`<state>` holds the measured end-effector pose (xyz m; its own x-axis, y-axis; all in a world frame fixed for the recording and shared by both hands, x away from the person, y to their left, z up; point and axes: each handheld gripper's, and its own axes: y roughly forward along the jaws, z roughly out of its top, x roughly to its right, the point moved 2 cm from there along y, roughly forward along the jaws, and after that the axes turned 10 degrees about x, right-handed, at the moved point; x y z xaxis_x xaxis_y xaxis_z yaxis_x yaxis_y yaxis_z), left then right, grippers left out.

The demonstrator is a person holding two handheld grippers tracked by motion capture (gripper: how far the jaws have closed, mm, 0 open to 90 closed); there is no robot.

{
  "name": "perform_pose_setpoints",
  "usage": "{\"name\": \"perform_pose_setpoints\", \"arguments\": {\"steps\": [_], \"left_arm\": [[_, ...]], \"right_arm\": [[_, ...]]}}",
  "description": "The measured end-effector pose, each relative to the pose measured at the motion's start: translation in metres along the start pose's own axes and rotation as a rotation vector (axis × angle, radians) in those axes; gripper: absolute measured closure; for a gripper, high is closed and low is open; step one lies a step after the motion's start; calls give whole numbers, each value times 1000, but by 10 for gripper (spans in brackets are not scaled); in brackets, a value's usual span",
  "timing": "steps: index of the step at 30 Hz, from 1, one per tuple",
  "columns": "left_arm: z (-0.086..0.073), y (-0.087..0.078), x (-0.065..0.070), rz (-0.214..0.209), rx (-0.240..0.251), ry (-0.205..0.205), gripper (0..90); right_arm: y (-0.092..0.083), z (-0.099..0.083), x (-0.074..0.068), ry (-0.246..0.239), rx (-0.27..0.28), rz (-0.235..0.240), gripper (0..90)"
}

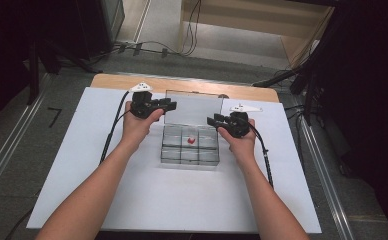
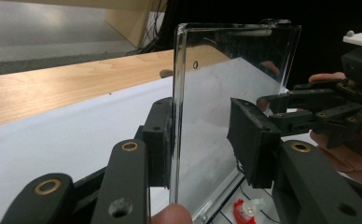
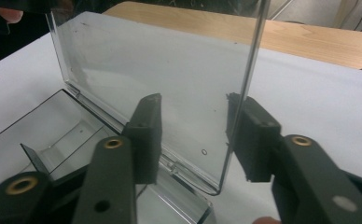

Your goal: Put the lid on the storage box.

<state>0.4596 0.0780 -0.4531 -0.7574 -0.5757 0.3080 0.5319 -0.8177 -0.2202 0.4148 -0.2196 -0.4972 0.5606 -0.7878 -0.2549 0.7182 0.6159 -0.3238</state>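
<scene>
A clear plastic compartment box sits mid-table with its lid standing upright. A small red and white item lies in a middle compartment, and the left gripper view catches it low down. My left gripper is at the lid's left edge. There it stands open, the lid running between the jaws against the left pad. My right gripper is at the lid's right edge, open, with the lid's edge close to the right pad.
A white sheet covers the wooden table. Cables trail from both grippers and lie on the floor behind. A dark stand is at the back right. Empty compartments lie below the lid.
</scene>
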Motion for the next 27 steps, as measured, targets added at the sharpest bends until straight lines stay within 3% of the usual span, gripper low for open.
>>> {"name": "perform_pose_setpoints", "arguments": {"steps": [4,11,21,27], "left_arm": [[1,-3,3,-21,-2,12,596],[-2,-10,8,-49,11,21,597],[-5,-17,15,-70,12,27,591],[-8,-22,23,-86,-5,42,506]], "right_arm": [[-1,3,-1,-1,10,-5,444],[-13,15,6,40,69,17,430],[-28,37,-9,-12,97,64,504],[-32,35,-18,-29,73,88,526]]}}
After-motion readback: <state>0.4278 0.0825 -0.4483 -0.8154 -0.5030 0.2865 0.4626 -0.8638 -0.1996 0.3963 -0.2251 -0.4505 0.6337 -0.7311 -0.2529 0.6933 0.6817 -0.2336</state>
